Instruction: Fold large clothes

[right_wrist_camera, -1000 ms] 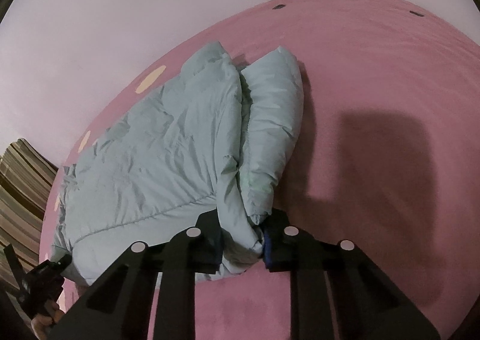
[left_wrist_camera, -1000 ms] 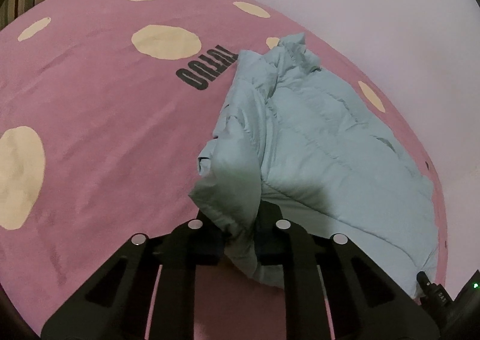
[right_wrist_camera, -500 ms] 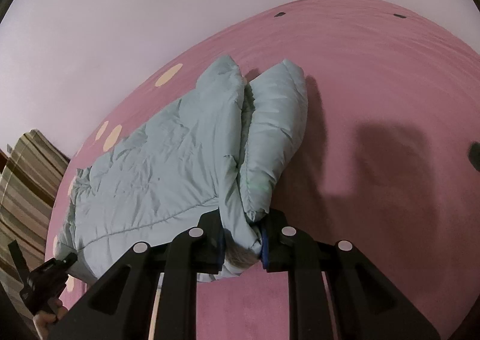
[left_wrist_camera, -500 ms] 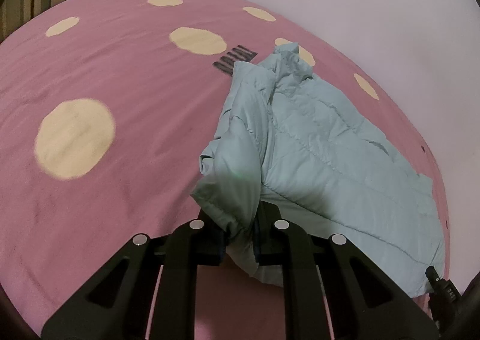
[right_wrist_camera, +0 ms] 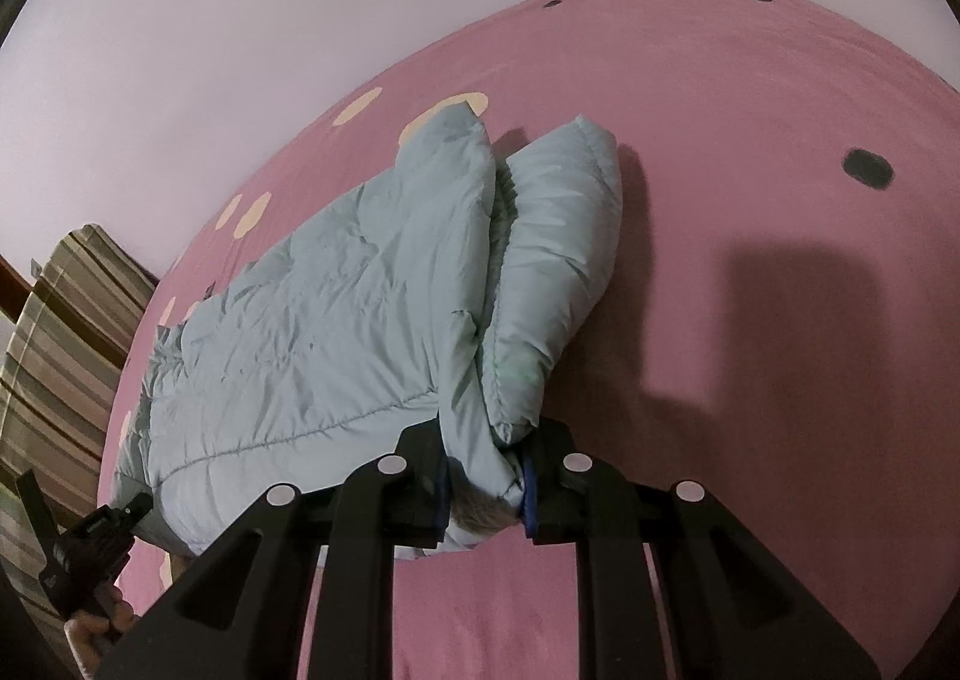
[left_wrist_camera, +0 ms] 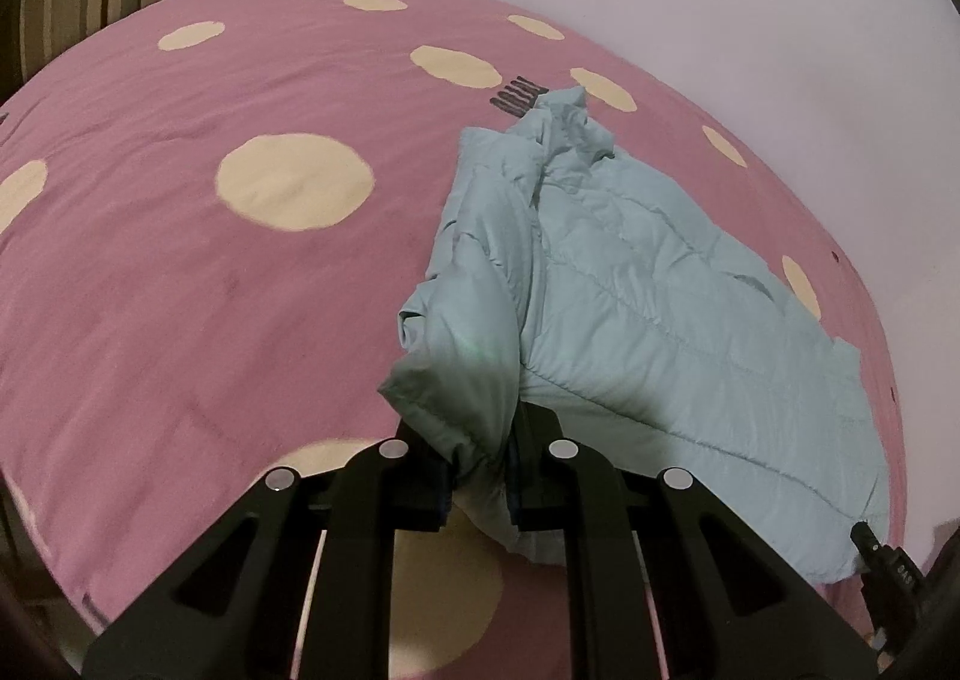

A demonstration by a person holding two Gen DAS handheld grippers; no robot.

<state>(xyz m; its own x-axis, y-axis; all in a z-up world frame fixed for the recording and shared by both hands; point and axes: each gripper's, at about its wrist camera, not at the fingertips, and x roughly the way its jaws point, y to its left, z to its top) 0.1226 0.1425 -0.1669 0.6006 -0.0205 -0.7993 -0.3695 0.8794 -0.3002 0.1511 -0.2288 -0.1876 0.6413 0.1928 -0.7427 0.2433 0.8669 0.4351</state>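
On a pink bedspread (left_wrist_camera: 180, 290) with cream dots, against a pale wall: pale-blue puffer jacket (left_wrist_camera: 630, 290) spread flat, left gripper (left_wrist_camera: 480, 476) and right gripper (right_wrist_camera: 483, 485) each clamped nearly closed on a bunched near edge.

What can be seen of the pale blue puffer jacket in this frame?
The puffer jacket is pale blue-green, quilted in stitched channels, with a soft, slightly shiny shell. It lies on the pink spotted bedspread, sleeves folded in along both sides, one sleeve a padded roll along its edge. The far end is crumpled. The near edge is bunched and lifted: the left gripper is shut on one corner and the right gripper on the other. Nothing else touches it.
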